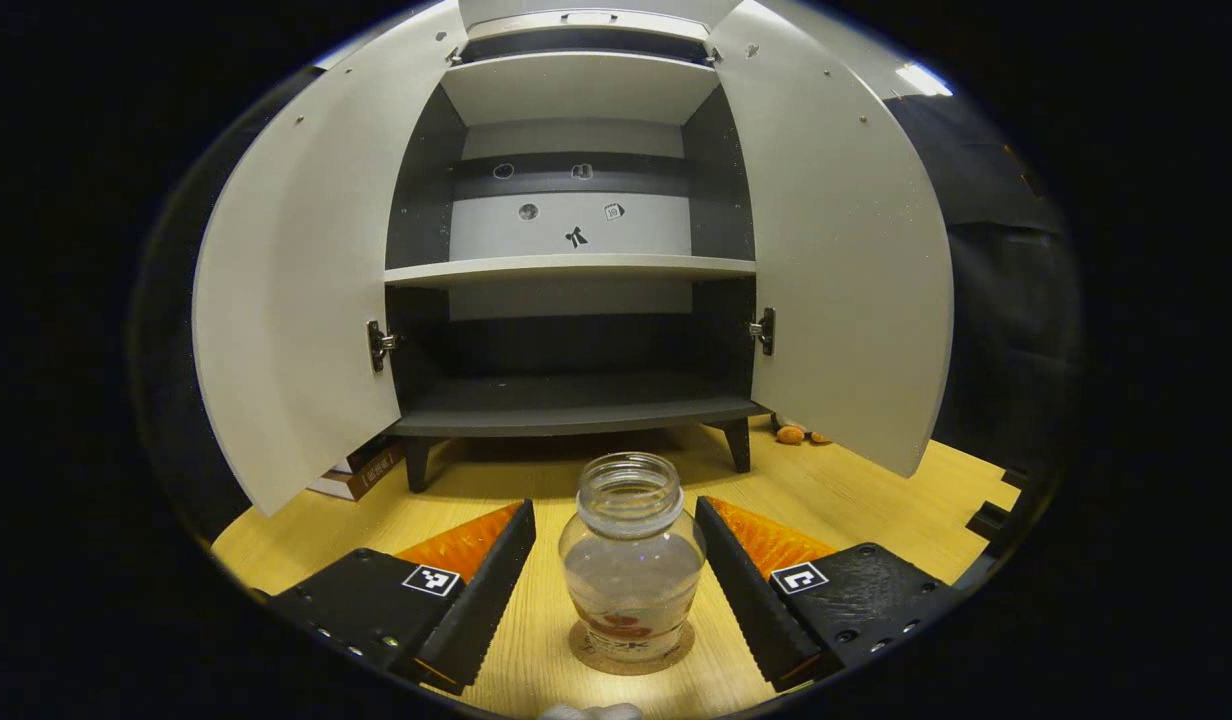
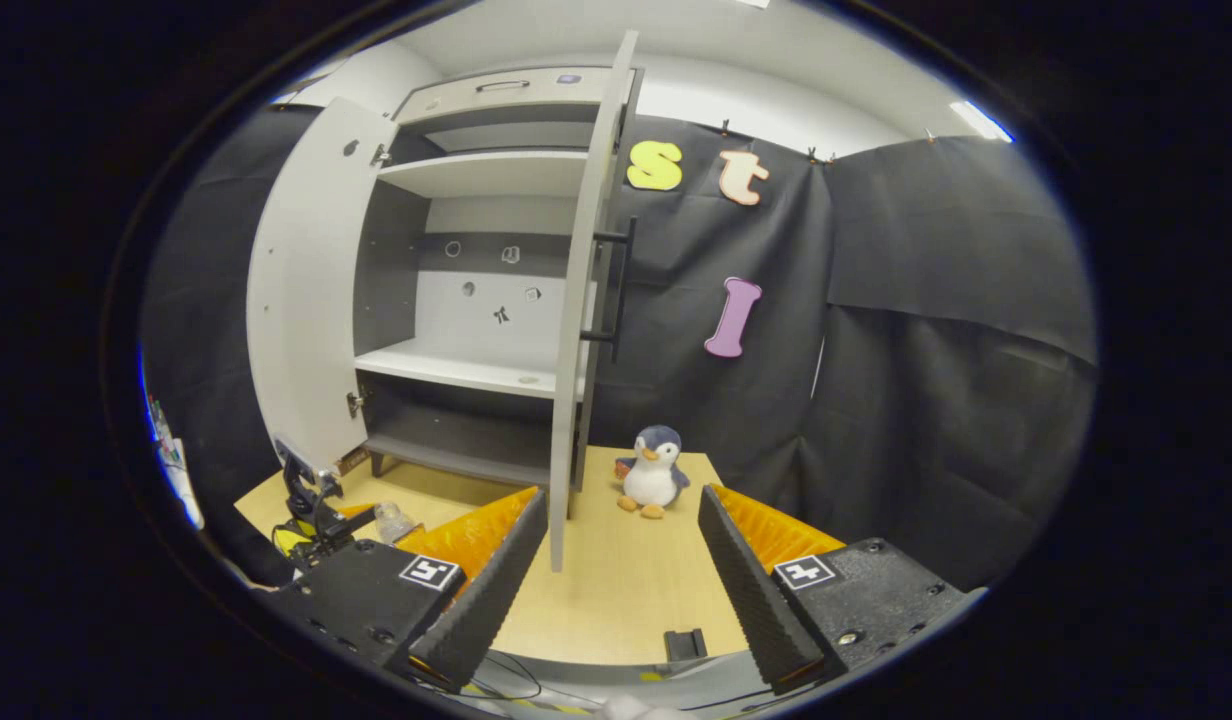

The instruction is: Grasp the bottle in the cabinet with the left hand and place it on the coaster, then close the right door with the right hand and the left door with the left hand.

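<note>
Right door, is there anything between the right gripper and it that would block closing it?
Nothing visible. In the right gripper view the right door stands open, edge-on just ahead of the open right gripper, with bare tabletop between them. The penguin toy sits on the door's outer side, beside the cabinet.

open right door (image 2: 576,300) edge stands between jaws.

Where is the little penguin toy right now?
In the right gripper view, the penguin toy stands on the wooden table, just right of the open right door and in front of the black cloth wall.
</note>
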Tool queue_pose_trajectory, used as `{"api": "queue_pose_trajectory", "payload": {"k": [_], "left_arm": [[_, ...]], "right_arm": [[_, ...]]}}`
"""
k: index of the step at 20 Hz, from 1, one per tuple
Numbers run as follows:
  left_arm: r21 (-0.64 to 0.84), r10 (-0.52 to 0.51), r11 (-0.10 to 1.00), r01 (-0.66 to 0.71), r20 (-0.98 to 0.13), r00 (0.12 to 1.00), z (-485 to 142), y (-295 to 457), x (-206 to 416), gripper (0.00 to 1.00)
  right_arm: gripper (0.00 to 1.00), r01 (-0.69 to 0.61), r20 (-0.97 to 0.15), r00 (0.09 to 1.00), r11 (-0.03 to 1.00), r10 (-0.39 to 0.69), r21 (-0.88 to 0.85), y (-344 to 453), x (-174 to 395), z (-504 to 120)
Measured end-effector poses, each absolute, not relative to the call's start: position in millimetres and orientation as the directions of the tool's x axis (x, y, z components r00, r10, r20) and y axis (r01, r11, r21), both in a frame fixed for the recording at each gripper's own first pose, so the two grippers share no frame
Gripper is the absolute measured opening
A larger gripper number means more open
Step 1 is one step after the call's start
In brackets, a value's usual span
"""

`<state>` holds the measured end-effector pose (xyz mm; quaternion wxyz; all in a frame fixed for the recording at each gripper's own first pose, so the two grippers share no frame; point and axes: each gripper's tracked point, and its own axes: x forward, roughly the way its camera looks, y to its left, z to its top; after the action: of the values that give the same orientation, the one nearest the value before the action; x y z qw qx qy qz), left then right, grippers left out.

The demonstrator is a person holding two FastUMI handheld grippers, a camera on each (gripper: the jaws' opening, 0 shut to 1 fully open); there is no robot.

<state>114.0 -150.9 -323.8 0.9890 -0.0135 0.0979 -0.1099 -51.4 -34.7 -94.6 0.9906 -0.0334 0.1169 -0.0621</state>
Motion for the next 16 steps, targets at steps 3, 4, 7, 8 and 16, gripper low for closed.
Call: {"api": "queue_pose_trajectory", "payload": {"k": [3, 4, 7, 8, 16], "left_arm": [[-0.045, -0.221, 0.975, 0.217, -0.183, 0.958, -313.3, -151.2, 114.1, 0.97], [-0.048, -0.222, 0.975, 0.217, -0.177, 0.959, -308.1, -151.5, 113.1, 0.97], [-0.032, -0.226, 0.974, 0.224, -0.173, 0.959, -289.2, -152.4, 109.2, 0.97], [-0.028, -0.221, 0.975, 0.219, -0.169, 0.96, -281.0, -150.1, 109.0, 0.96], [-0.001, -0.191, 0.982, 0.191, -0.085, 0.978, -173.0, -107.7, 91.3, 0.96]], "right_arm": [[1.0, 0.111, -0.225, 0.966, 0.991, -0.126, -0.076, -32.7, -43.6, -91.7], [0.99, 0.111, -0.222, 0.967, 0.991, -0.125, -0.073, -32.8, -41.9, -90.1], [1.0, 0.117, -0.214, 0.968, 0.991, -0.129, -0.064, -32.2, -36.0, -84.7], [1.0, 0.119, -0.206, 0.97, 0.991, -0.128, -0.056, -30.1, -34.1, -81.0], [0.99, 0.18, -0.115, 0.977, 0.984, -0.18, -0.014, -27.4, -22.8, -40.9]]}}
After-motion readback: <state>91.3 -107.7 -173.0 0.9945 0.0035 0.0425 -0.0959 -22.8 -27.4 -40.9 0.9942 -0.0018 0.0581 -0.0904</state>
